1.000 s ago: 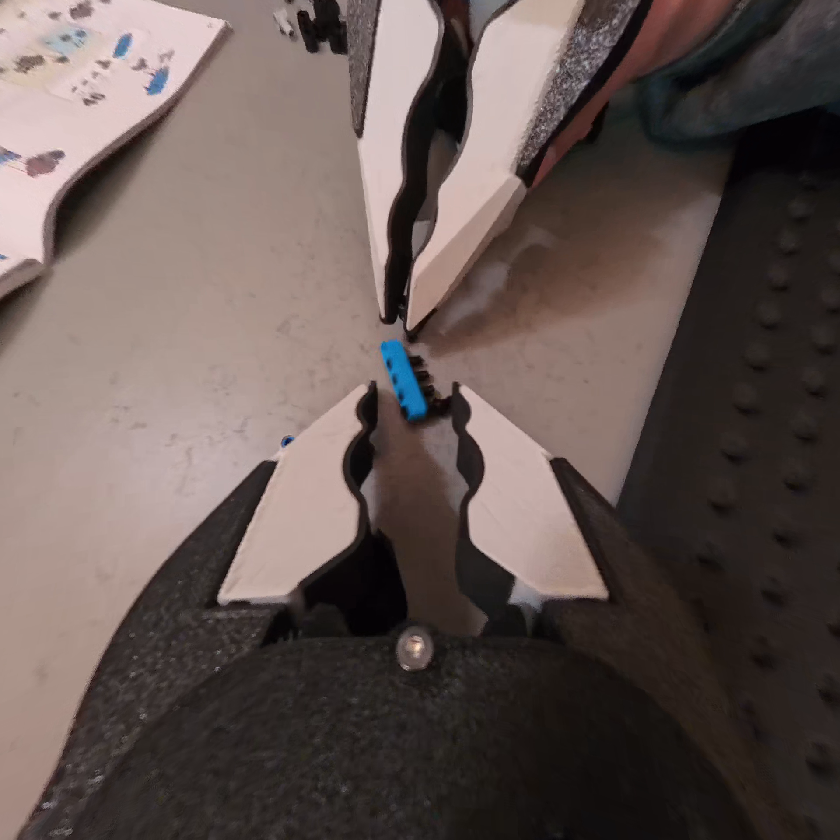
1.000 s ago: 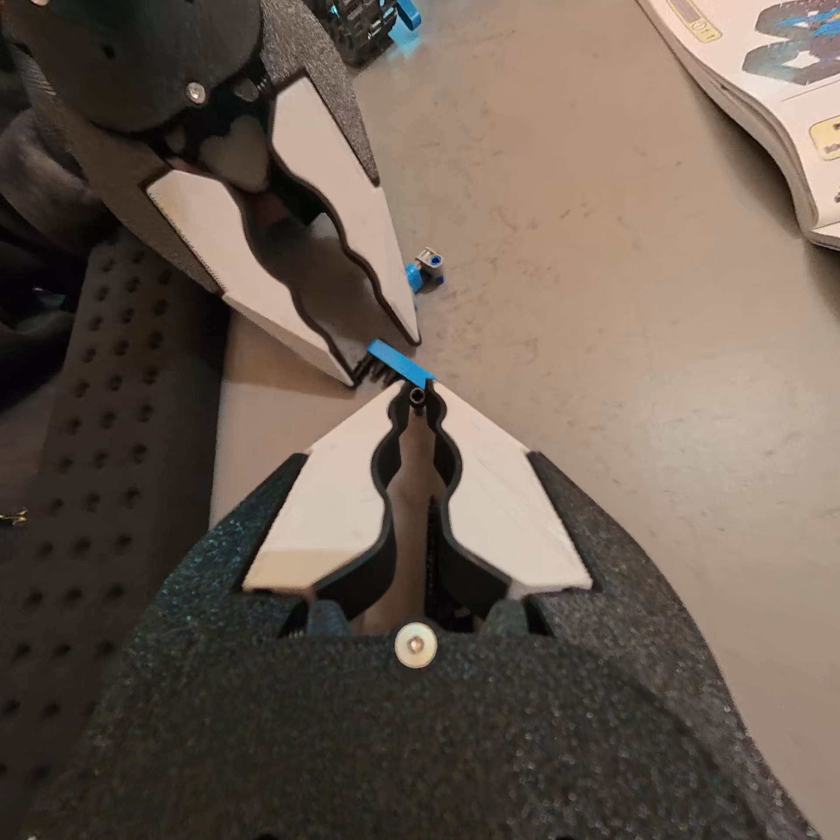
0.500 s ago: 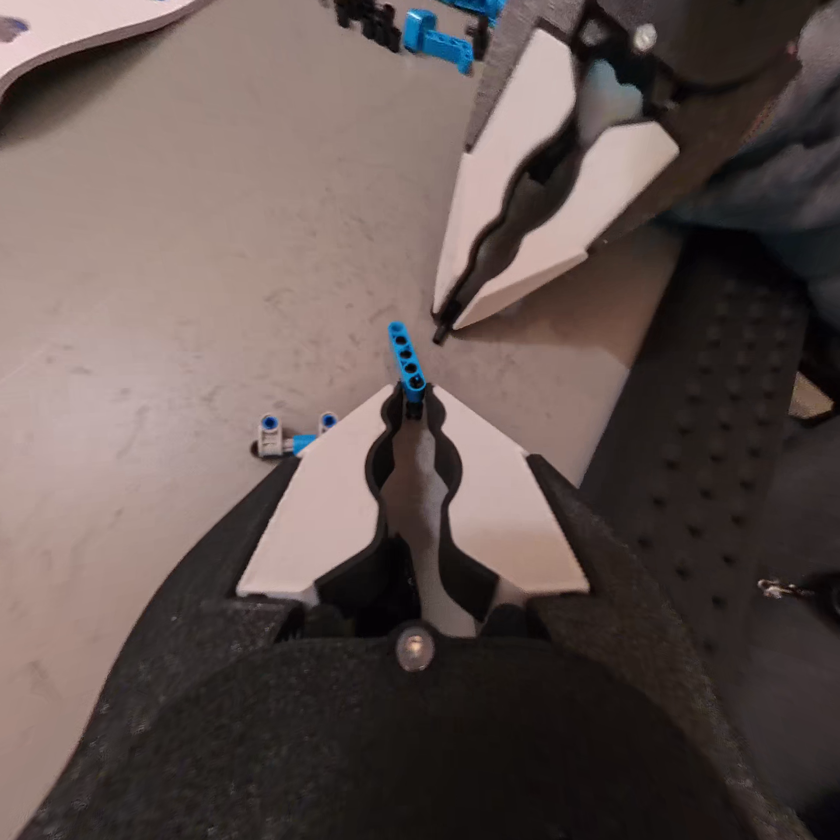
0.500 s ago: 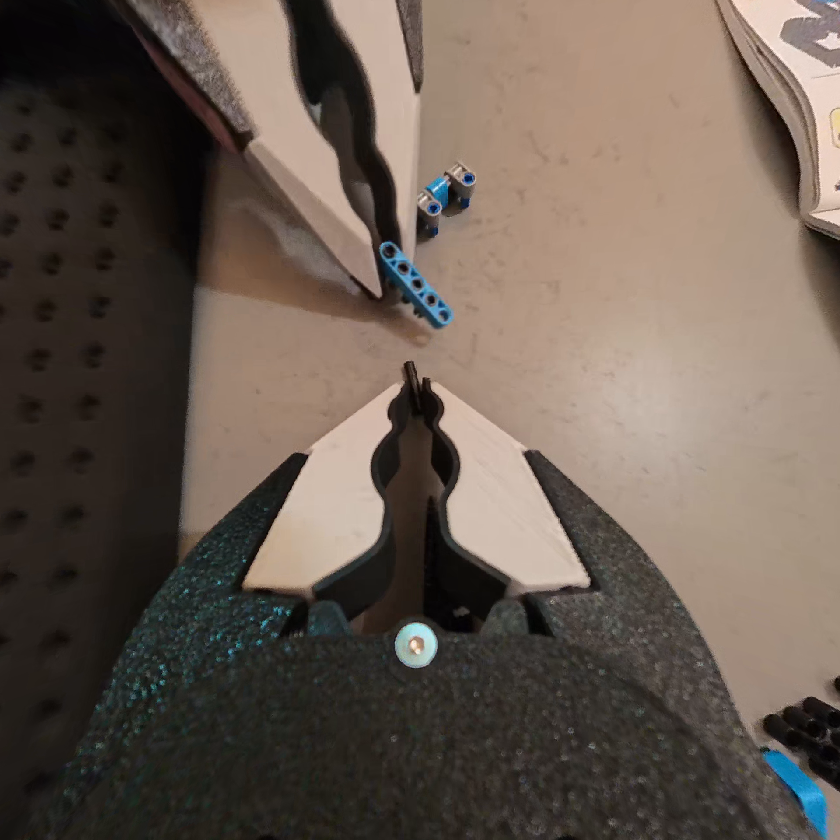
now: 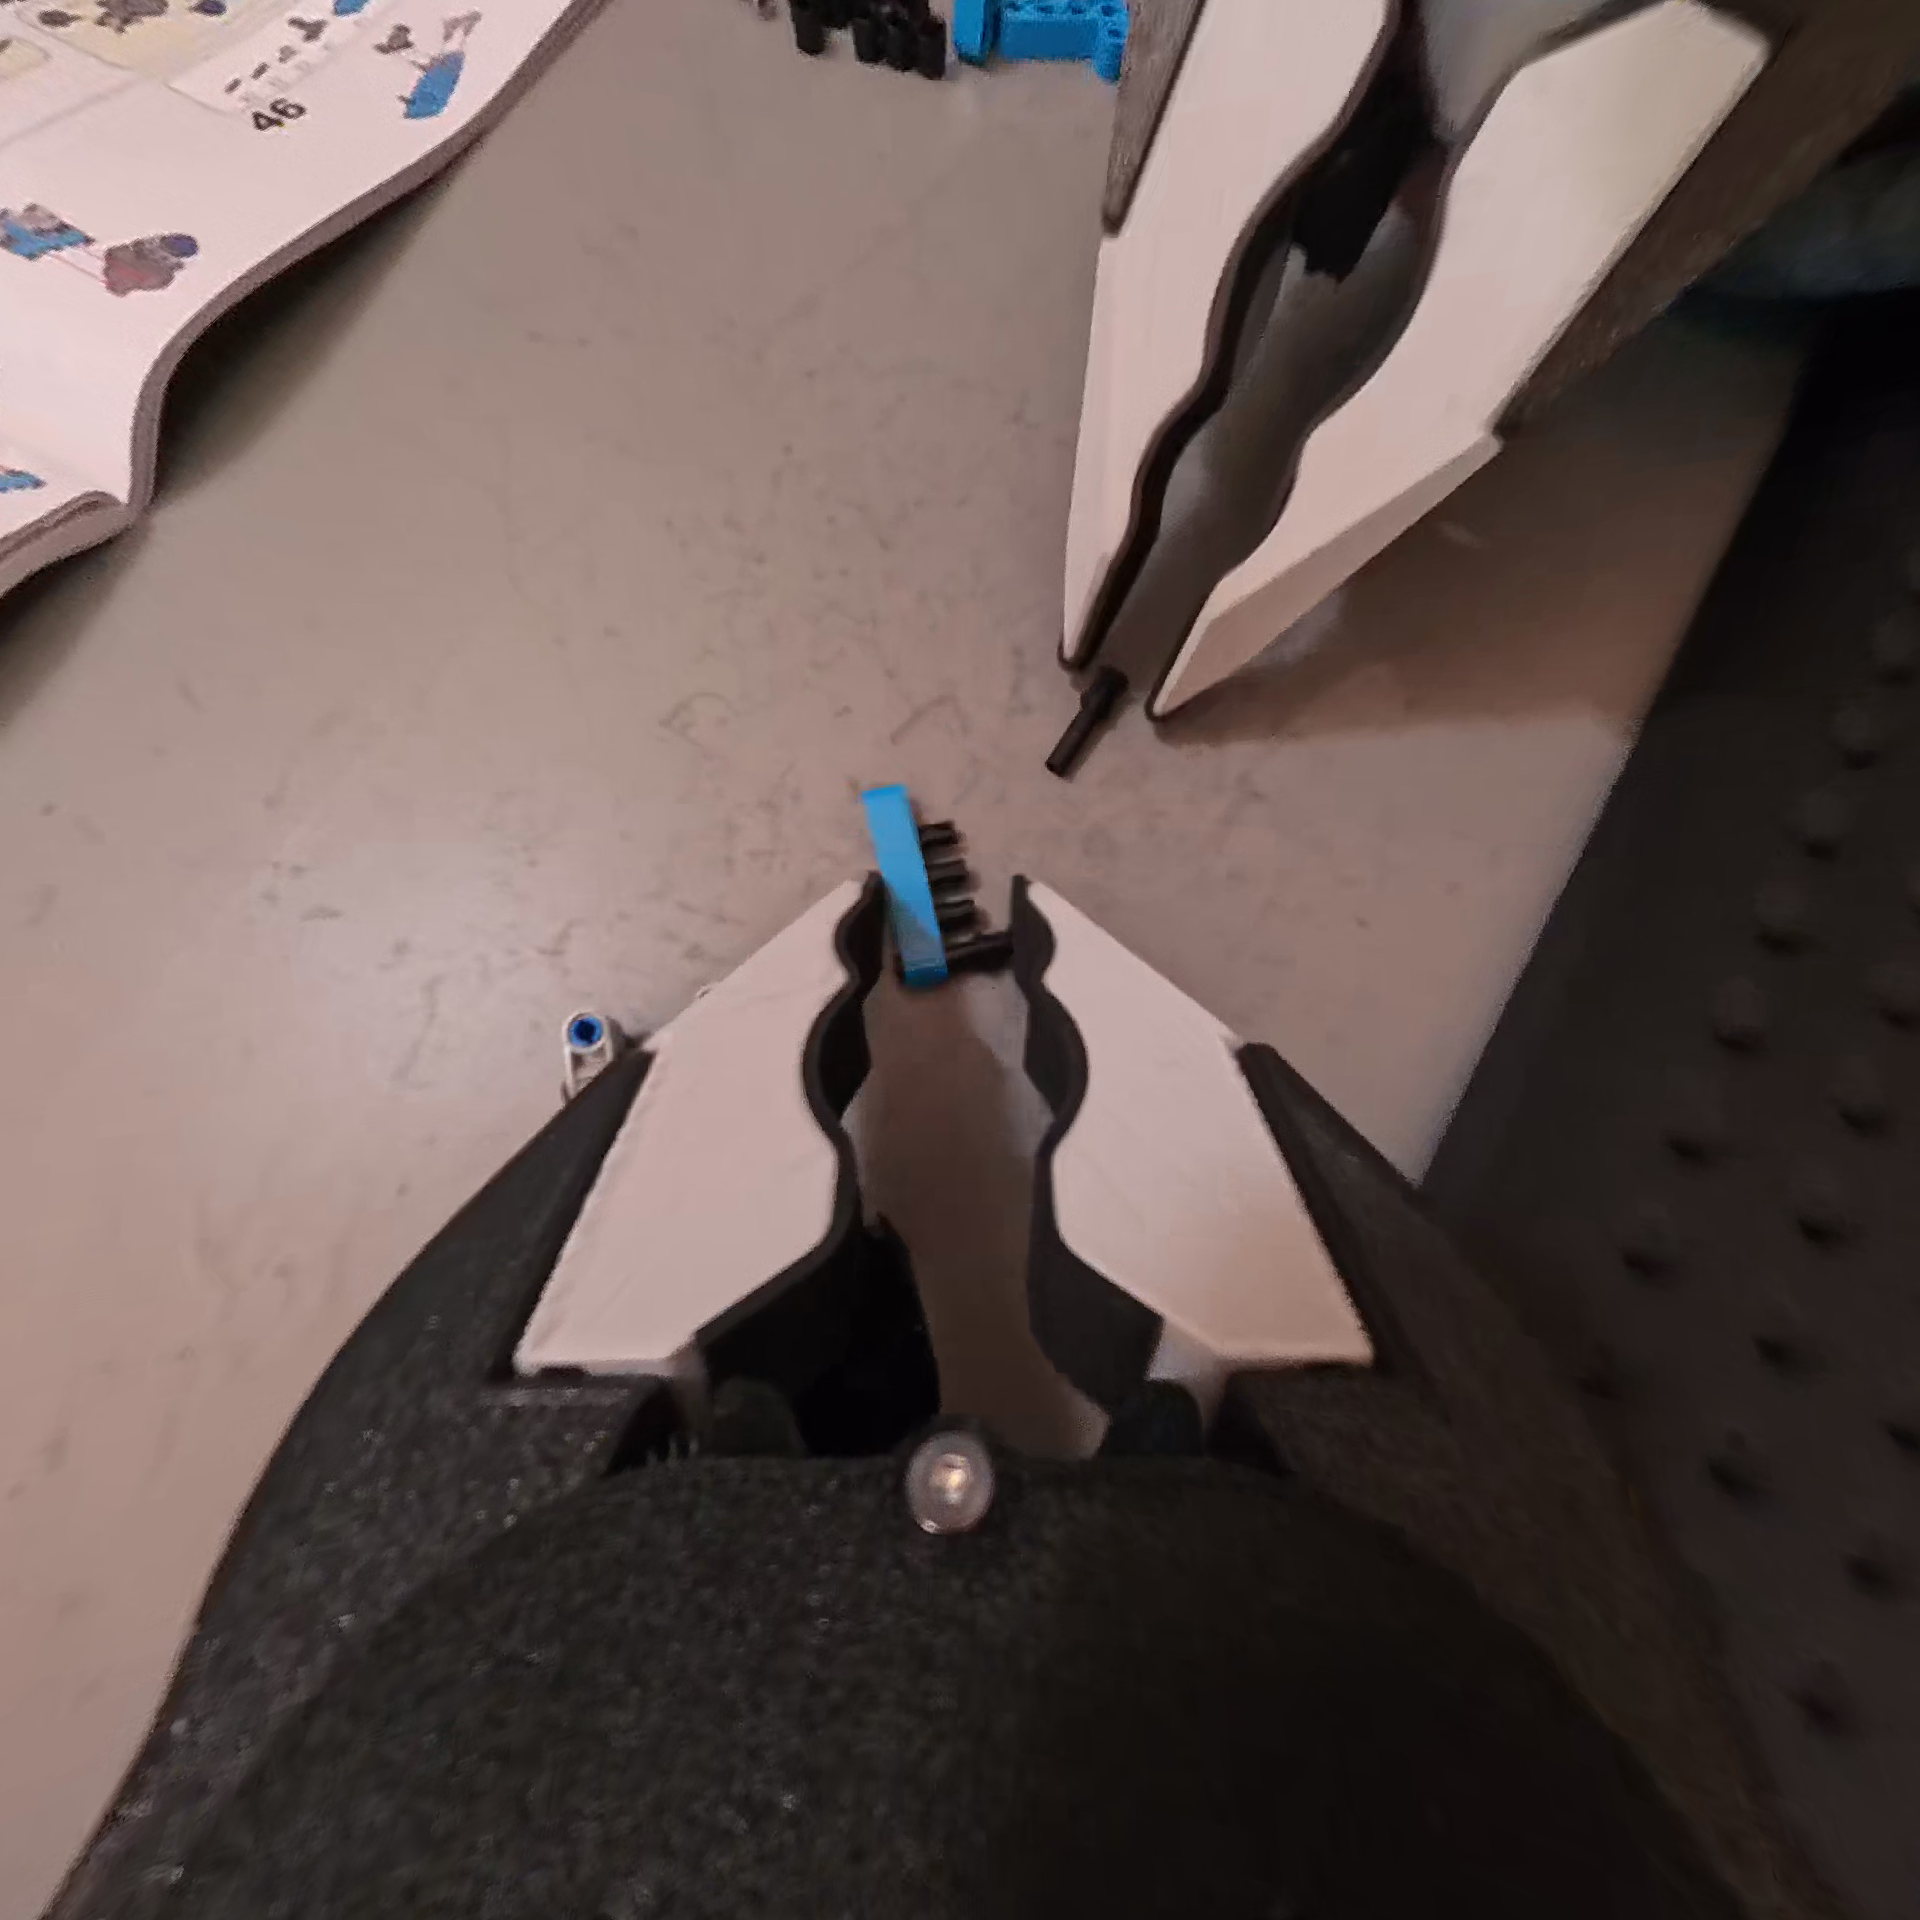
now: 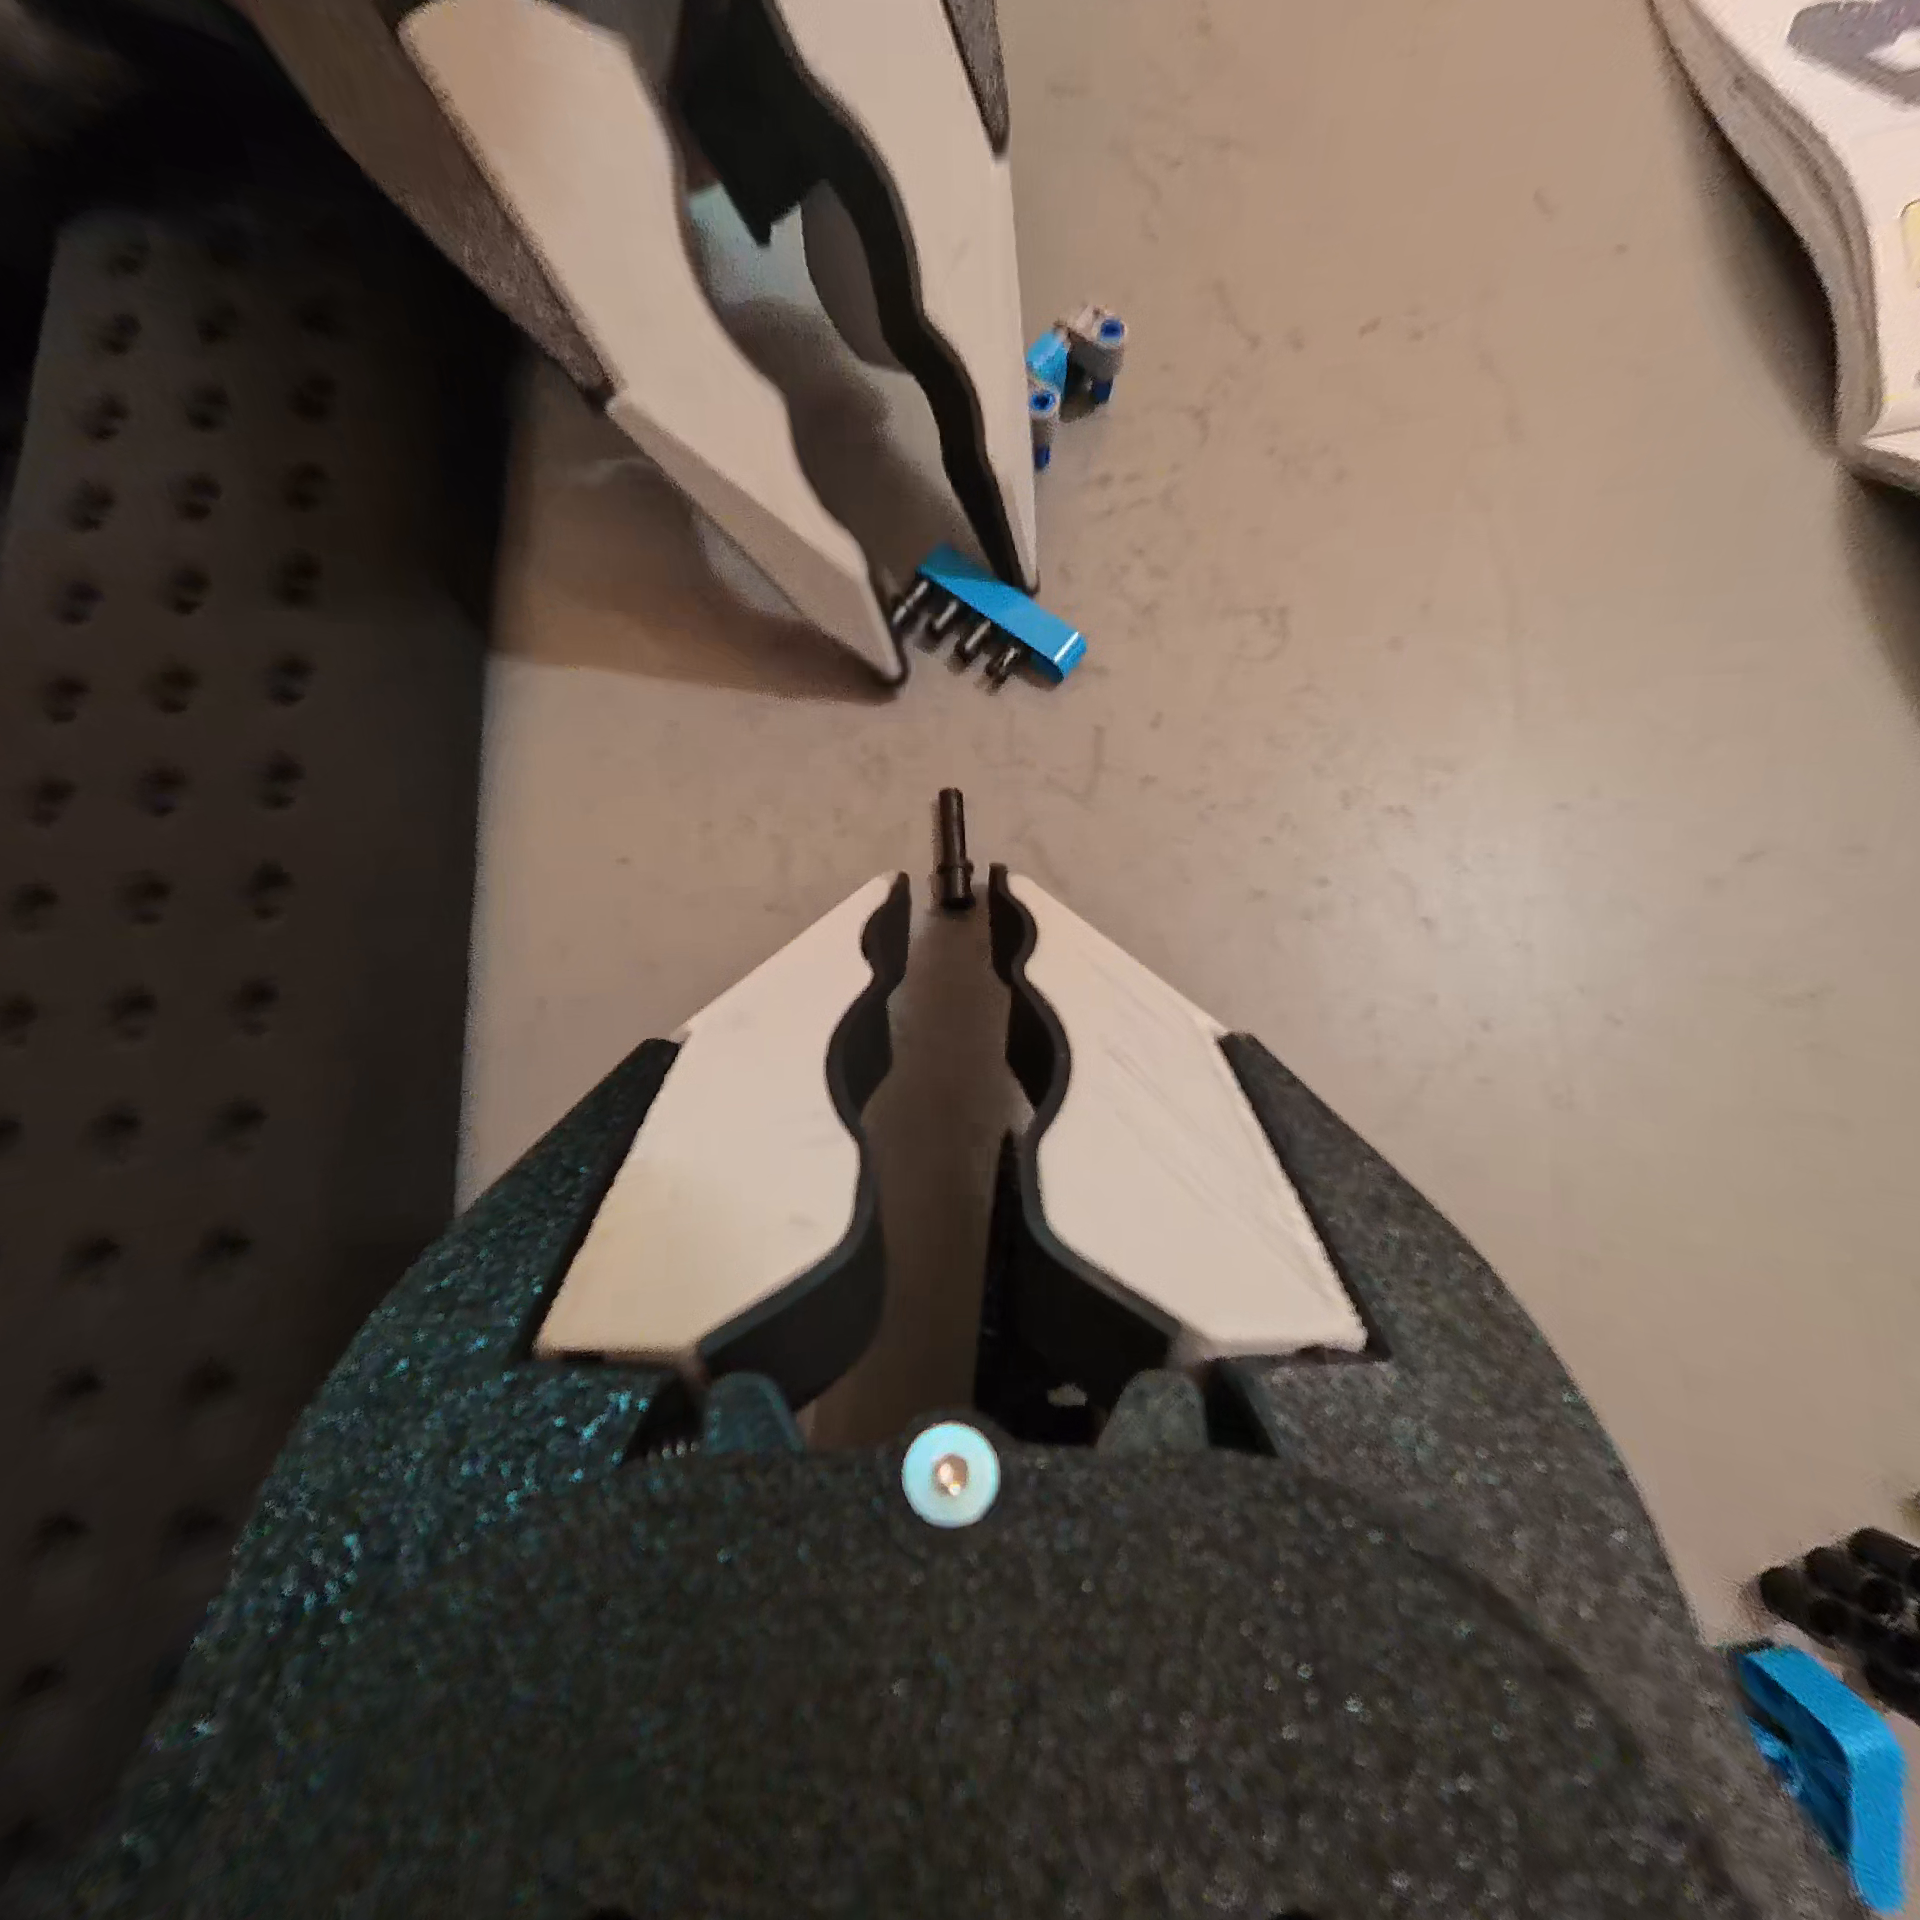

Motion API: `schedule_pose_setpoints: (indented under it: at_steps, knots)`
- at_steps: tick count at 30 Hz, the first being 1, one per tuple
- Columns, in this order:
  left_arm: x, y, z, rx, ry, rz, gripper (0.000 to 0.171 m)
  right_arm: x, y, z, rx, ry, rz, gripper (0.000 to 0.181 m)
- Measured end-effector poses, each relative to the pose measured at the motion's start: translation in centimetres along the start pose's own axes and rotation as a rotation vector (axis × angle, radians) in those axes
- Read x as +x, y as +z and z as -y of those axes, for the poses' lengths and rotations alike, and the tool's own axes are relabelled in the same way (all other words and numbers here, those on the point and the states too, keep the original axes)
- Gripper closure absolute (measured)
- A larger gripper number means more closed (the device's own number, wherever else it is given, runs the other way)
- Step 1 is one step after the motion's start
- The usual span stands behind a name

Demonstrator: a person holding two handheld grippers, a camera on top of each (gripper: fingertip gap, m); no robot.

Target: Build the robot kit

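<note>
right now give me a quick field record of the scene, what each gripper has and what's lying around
surface: grey table
left gripper: jaws part open around a blue beam with black pins in its side; contact unclear
right gripper: jaws slightly apart, black pin between tips, pointing toward the beam; grip unclear
beside left gripper: small grey and blue connector
far side: open instruction booklet
near right gripper: pile of black pins, blue part
table edge: dark perforated mat

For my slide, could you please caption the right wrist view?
Right gripper around a black pin, facing the blue beam.
</note>
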State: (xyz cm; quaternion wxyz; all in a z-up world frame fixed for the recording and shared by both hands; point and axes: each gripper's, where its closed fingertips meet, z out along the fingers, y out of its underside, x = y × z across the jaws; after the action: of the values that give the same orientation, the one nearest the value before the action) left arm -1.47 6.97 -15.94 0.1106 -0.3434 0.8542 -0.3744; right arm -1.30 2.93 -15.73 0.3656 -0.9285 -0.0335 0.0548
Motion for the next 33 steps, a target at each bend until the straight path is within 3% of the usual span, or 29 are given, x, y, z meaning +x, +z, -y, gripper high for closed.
schedule_pose_setpoints:
  at_steps: [4, 11, 18, 28, 33]
  knots:
    - [-0.2, 0.1, 0.0, 0.004, -0.023, 0.013, 0.156, 0.7, 0.4, -0.1, -0.016, 0.024, -0.036, 0.175]
    - [-0.4, 0.5, 0.4, 0.016, -0.044, 0.08, 0.156, 1.0, 1.5, 1.3, 0.024, 0.357, -0.055, 0.176]
    - [-0.6, 0.6, 0.5, 0.017, -0.055, 0.094, 0.156, 1.2, 1.7, 1.5, -0.003, 0.392, -0.144, 0.176]
    - [-0.6, 0.6, 0.6, 0.03, -0.117, 0.045, 0.156, 1.4, 1.9, 1.6, 0.013, 0.354, -0.184, 0.177]
    - [-0.6, 0.5, 0.5, 0.02, -0.039, 0.027, 0.156, 1.5, 2.0, 1.6, -0.029, 0.161, -0.24, 0.176]
